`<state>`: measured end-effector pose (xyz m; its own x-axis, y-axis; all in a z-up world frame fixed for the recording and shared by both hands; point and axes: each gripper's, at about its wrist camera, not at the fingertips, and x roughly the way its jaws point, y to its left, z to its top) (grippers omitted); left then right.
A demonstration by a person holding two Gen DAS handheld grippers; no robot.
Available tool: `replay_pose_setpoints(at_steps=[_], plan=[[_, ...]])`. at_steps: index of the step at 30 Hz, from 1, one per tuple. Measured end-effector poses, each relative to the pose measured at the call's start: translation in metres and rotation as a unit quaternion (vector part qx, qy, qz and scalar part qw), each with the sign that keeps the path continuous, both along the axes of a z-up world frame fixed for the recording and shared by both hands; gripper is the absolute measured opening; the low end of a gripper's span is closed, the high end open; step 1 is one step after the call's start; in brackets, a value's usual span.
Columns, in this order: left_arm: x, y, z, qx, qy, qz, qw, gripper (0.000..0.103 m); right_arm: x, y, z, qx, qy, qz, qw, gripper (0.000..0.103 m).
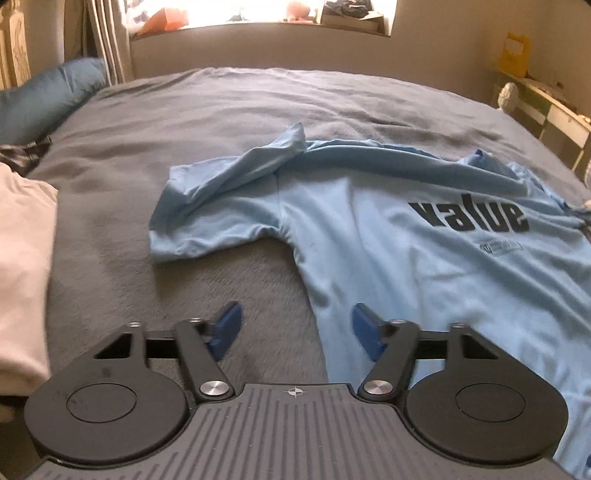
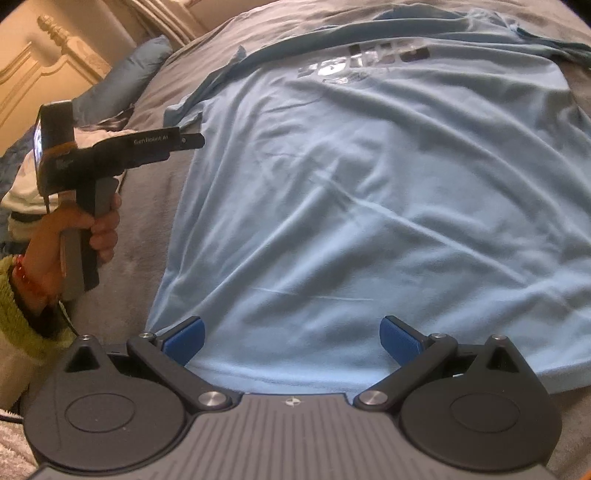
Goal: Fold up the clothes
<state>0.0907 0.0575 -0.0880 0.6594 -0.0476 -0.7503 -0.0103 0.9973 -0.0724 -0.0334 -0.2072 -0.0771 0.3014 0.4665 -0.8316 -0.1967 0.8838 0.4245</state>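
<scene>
A light blue T-shirt [image 1: 424, 266] with black "value" lettering lies spread front-up on the grey bed cover [image 1: 184, 129]; its left sleeve [image 1: 214, 206] is rumpled and partly folded over. My left gripper [image 1: 295, 330] hovers open over the shirt's left side edge, one blue finger above the cover, the other above the cloth. In the right wrist view the same T-shirt [image 2: 369, 192] fills the frame. My right gripper [image 2: 291, 339] stands open just above the hem, nothing between its fingers. A hand [image 2: 92, 229] holds the left gripper tool [image 2: 122, 151] beside the shirt's left edge.
A blue pillow [image 1: 48, 99] lies at the bed's far left, with a pale garment [image 1: 22, 266] heaped near the left edge. A cream headboard [image 2: 48, 62] stands behind the pillow. A window ledge [image 1: 258, 18] and a shelf [image 1: 546, 107] border the far side.
</scene>
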Motion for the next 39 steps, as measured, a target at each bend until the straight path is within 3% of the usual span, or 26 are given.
replay_pose_setpoints(at_steps=[3,5,6,9,18,24,29,33,39], plan=[[0.007,-0.002,-0.003,-0.015,-0.012,-0.005,0.9998,0.041,0.002,-0.005,-0.003,0.003,0.004,-0.015,1.000,0.103],[0.009,-0.004,-0.003,-0.010,-0.023,-0.012,0.9996,0.016,0.003,-0.007,-0.006,0.003,0.007,-0.019,1.000,0.102],[0.009,-0.004,-0.003,-0.006,-0.028,-0.011,0.9995,0.009,0.003,-0.007,-0.008,0.001,0.007,-0.020,1.000,0.102],[0.012,-0.003,-0.002,0.004,-0.043,-0.008,0.9990,0.000,0.003,-0.007,-0.010,-0.002,0.008,-0.019,1.000,0.102],[0.029,0.017,0.001,-0.001,-0.047,0.016,0.9988,0.000,0.005,-0.009,-0.013,-0.005,0.007,-0.022,1.000,0.102],[0.038,0.025,-0.006,0.050,-0.055,0.054,0.9958,0.000,0.005,-0.007,-0.012,-0.013,0.006,-0.018,1.000,0.102],[0.038,0.051,-0.007,0.024,-0.041,0.076,0.9960,0.000,0.004,-0.006,-0.011,-0.021,-0.001,-0.012,1.000,0.102],[0.014,0.050,0.004,0.007,-0.038,0.043,0.9983,0.004,0.004,-0.006,-0.010,-0.023,-0.006,-0.014,1.000,0.102],[-0.027,0.013,0.015,0.003,-0.025,-0.043,0.9987,0.032,0.004,-0.013,-0.003,-0.015,-0.012,-0.031,0.999,0.101]])
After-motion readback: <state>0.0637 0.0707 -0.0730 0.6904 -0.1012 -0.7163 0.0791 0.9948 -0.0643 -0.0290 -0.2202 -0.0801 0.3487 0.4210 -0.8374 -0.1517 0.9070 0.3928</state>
